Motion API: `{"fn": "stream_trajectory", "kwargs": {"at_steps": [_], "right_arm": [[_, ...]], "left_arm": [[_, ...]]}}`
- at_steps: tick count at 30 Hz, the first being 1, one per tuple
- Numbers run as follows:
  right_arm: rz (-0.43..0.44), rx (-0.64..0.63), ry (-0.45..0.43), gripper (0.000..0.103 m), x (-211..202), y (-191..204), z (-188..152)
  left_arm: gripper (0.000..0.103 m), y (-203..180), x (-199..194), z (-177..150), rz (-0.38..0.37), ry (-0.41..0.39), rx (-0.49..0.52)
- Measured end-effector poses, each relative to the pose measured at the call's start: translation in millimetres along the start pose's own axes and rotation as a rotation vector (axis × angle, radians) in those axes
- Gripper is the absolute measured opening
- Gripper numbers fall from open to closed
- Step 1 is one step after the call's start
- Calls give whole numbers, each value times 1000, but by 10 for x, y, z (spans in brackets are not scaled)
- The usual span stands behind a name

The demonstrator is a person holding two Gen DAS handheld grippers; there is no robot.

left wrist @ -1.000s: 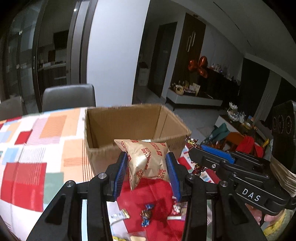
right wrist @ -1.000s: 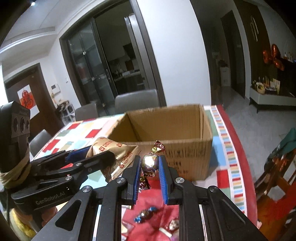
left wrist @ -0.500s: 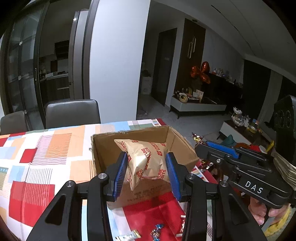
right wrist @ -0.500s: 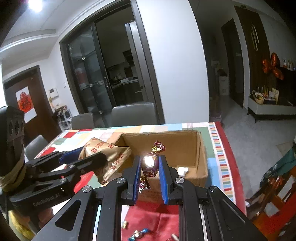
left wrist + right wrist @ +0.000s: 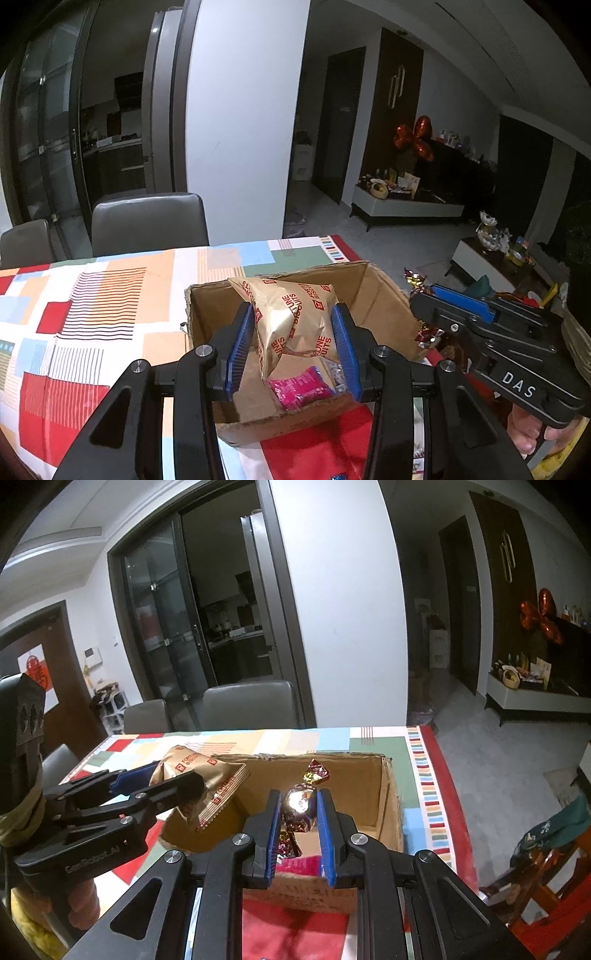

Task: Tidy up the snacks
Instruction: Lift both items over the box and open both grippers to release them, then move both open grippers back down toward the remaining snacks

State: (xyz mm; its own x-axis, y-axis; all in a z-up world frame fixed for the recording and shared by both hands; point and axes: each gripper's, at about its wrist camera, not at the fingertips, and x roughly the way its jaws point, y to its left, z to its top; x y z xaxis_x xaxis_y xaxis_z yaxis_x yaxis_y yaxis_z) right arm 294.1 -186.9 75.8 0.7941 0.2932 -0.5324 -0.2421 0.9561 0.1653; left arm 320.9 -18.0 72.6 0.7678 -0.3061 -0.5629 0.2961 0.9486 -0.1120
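Your gold biscuit packet (image 5: 295,325) hangs over the open cardboard box (image 5: 380,295), squeezed in your left gripper (image 5: 293,347). Your right gripper (image 5: 298,814) pinches a shiny wrapped candy (image 5: 300,805) over the box too, so both can drop in beside the pink packet (image 5: 301,387).

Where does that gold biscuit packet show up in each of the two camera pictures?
Left wrist view: the gold biscuit packet sits at centre, clamped in the left gripper, over the cardboard box.
Right wrist view: the packet is left of centre, gripped by the left gripper coming in from the left edge, above the box's left wall.
Shared landmark: the open cardboard box on the patterned tablecloth.
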Motion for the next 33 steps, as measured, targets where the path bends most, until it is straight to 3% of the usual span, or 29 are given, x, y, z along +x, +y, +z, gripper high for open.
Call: {"fn": "stream_trajectory", "kwargs": {"at_steps": [4, 6, 7, 8, 20, 33], "right_arm": [[-12, 1, 3, 20, 75, -19, 6], [-26, 12, 6, 26, 102, -36, 7], [-30, 18, 13, 42, 114, -51, 4], [-36, 27, 14, 51, 116, -60, -5], [-46, 41, -17, 51, -252, -53, -222], [-42, 25, -35, 51, -704, 87, -710]], "left_arm": [[48, 8, 94, 12, 14, 9, -7], [65, 10, 109, 11, 33, 14, -8], [67, 8, 103, 11, 44, 13, -9], [67, 8, 94, 17, 50, 11, -8], [69, -146, -382, -207, 36, -51, 47], [68, -362, -842, -653, 27, -105, 127]]}}
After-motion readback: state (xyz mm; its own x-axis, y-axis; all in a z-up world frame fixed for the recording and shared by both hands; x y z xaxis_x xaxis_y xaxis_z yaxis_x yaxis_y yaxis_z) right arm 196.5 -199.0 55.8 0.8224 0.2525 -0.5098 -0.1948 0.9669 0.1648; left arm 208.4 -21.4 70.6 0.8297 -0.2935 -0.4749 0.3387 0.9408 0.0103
